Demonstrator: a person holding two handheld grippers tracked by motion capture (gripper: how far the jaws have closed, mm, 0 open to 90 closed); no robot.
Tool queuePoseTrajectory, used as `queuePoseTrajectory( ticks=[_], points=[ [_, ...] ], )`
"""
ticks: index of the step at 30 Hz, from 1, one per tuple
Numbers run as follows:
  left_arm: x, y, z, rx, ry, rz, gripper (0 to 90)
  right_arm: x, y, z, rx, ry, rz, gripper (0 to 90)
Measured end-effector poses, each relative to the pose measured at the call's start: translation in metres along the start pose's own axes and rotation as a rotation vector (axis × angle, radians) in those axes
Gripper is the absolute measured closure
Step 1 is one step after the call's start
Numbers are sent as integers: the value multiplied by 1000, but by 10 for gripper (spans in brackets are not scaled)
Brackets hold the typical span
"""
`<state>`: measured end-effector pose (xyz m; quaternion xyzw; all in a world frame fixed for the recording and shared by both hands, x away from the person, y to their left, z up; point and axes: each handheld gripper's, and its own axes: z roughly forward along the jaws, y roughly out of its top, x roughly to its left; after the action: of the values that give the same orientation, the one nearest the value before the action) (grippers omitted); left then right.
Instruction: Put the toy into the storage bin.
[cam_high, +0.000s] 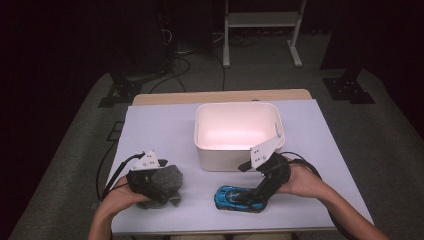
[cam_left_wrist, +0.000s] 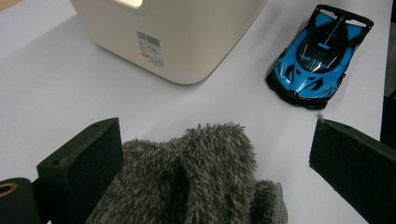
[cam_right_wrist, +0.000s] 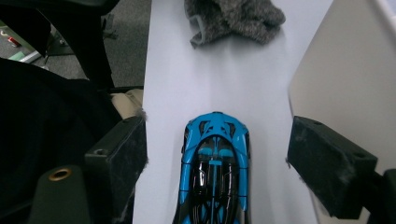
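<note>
I see the blue toy car (cam_right_wrist: 214, 168) lying lengthwise between my right gripper's (cam_right_wrist: 217, 158) 2 wide-open jaws, untouched, one end towards the grey cloth (cam_right_wrist: 233, 18).

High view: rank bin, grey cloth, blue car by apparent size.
1. White plastic bin, clearly largest.
2. Grey fuzzy cloth and blue toy car: similar footprint, both partly covered by the grippers, so no ranking between them.
</note>
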<state>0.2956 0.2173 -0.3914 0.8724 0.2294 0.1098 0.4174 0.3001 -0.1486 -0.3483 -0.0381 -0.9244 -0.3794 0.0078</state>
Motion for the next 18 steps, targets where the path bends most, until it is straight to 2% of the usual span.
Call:
queuePoseTrajectory(
  ticks=[18],
  points=[
    [1, -1, -2, 4, 5, -1, 24, -1, -42, 43, 49, 9, 73, 176]
  ],
)
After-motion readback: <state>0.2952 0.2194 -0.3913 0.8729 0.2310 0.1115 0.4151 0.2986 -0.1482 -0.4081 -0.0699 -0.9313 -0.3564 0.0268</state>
